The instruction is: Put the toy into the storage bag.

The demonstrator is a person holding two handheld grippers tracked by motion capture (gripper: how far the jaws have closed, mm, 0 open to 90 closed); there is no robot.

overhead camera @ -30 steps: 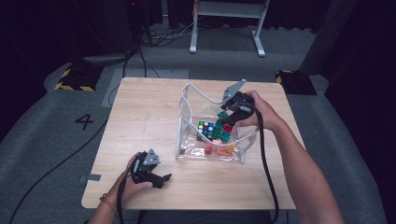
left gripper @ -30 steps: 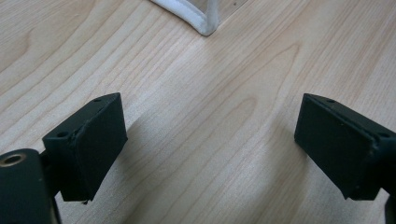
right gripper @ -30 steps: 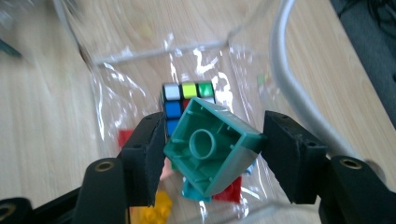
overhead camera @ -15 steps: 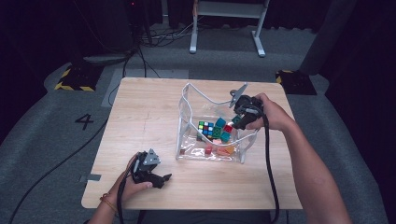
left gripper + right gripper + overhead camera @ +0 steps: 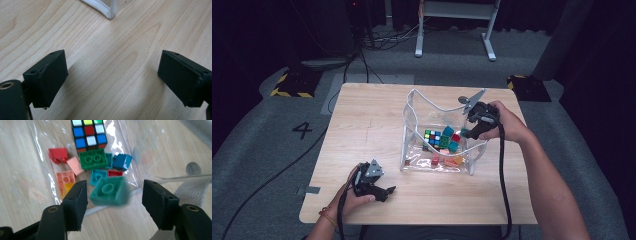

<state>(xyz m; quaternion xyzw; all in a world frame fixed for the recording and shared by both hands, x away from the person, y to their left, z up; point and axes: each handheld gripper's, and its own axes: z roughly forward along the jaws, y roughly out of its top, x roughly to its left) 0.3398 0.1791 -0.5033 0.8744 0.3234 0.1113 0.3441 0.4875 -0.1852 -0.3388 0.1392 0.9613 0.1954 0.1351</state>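
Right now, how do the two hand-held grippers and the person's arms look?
Each hand-held gripper, left and right, is black, with two blocky jaws faced by flat matte pads, a grey three-cornered plate on top and a trailing black cable. Both forearms are bare of sleeves; the left wrist wears a thin bracelet.

Recording studio or lab: dark curtained surroundings, grey carpeted floor [image 5: 257, 165] marked "4" [image 5: 304, 130], hazard-striped floor plates [image 5: 292, 84], trailing cables [image 5: 377, 42], a single wooden table [image 5: 362, 125].

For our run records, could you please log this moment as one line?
right tool: jaws just opening, teal brick loose between them | over clear bag | left tool: open, on table
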